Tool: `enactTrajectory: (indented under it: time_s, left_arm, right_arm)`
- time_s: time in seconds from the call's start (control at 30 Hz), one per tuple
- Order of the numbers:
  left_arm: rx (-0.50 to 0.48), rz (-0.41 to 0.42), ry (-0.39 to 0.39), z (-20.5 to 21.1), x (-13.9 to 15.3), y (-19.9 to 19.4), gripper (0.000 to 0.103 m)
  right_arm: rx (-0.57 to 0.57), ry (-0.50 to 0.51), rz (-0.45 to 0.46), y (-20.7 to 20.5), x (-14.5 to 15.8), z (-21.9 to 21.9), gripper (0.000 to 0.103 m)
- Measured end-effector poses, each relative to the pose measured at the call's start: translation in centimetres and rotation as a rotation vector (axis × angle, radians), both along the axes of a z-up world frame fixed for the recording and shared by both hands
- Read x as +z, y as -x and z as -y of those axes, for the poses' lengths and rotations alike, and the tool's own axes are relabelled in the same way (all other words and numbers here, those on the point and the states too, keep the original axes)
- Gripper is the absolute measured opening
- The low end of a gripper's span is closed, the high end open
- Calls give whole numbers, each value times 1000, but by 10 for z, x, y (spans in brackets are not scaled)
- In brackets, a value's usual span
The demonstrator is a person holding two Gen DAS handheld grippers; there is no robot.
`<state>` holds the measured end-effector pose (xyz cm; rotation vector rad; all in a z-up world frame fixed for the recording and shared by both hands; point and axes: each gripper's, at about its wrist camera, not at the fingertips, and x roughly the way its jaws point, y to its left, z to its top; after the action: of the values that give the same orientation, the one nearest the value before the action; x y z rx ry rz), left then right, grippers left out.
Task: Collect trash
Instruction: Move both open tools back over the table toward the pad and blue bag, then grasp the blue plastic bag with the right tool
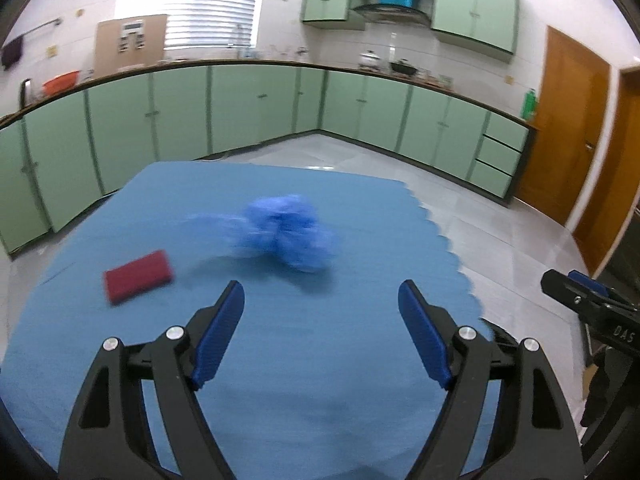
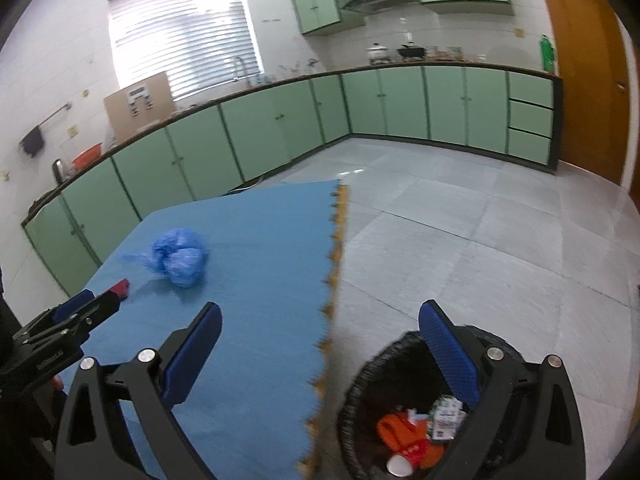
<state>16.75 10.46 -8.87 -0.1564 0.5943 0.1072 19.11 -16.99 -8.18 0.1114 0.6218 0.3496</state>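
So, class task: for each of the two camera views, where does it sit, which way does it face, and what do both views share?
Left wrist: sits on the left gripper, faces across the blue mat toward the blue bag and red block; own open fingers and the right gripper show.
Right wrist: sits on the right gripper, faces the mat's edge and the bin; own open fingers and the left gripper show.
Shared: mat, bag, block, green cabinets.

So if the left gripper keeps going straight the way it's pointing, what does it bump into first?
Probably the crumpled blue plastic bag. It lies almost dead ahead of the open left gripper on the blue mat. Depth is unclear, so the gripper could meet the mat first.
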Motion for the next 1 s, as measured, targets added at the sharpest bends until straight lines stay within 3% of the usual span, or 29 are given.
enactTrajectory:
  time_s: [0.33,0.67,1.0]
  left_arm:
    - [143,0,-9,-78,-2,11,77]
    - [247,-43,-8,-143,-21,2,77]
    - [252,-104,-3,-171,-40,-20,77]
  right_arm:
    - [114,18,22,-18,1,-88,97]
    - [179,48,-6,-50,-20,-160,97]
    - [184,98,-38,-89,-35,-201,97]
